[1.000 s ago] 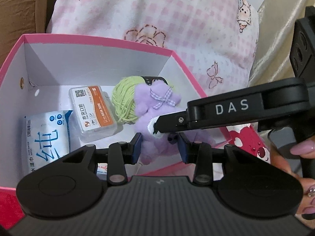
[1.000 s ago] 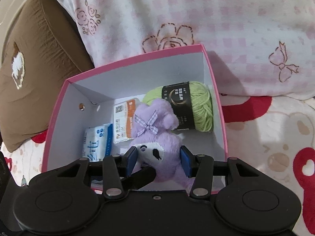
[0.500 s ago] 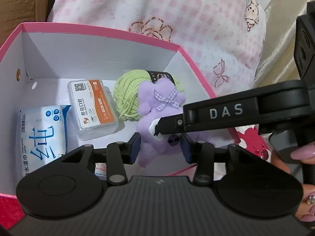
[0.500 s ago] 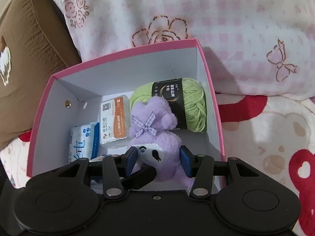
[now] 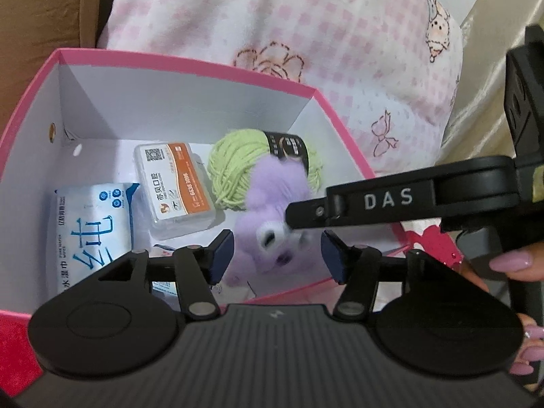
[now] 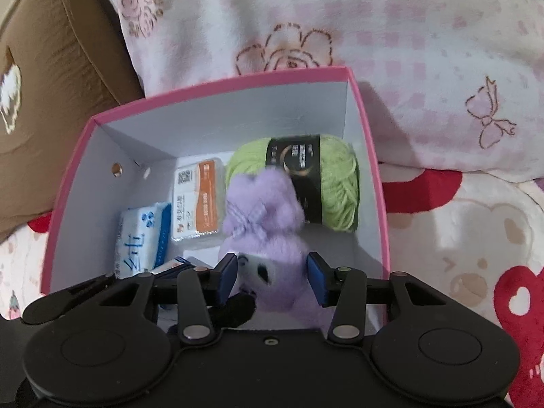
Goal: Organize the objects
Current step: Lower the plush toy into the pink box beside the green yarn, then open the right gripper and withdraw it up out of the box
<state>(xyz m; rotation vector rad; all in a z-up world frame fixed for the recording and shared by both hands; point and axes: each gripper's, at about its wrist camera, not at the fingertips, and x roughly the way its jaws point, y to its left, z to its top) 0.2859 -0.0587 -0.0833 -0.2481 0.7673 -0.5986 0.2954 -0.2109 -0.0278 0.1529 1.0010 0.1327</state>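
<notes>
A pink box (image 6: 369,156) with white inner walls sits on a patterned bed cover (image 6: 476,224), with a pink checked quilt (image 6: 391,34) behind it and a brown cushion (image 6: 61,78) past its left wall. A purple plush toy (image 6: 272,204), blurred, is over the box near its front right part, face toward the cameras. The right gripper (image 6: 272,275) has its blue pads on either side of the toy's head, closing slightly; the pads seem to press the fur, so it appears to grip the toy. In the left wrist view, the left gripper (image 5: 277,255) is opening, its pads clear of the toy, which hangs between and beyond them. A hand (image 5: 520,265) with pink nails holds the right gripper's handle. Inside the box, a green ball of yarn (image 6: 336,183) with a black label lies in the back right corner, a clear plastic case with an orange label (image 6: 199,200) beside it toward the back middle, and a blue and white wet wipes pack (image 6: 142,234) along the left wall.
</notes>
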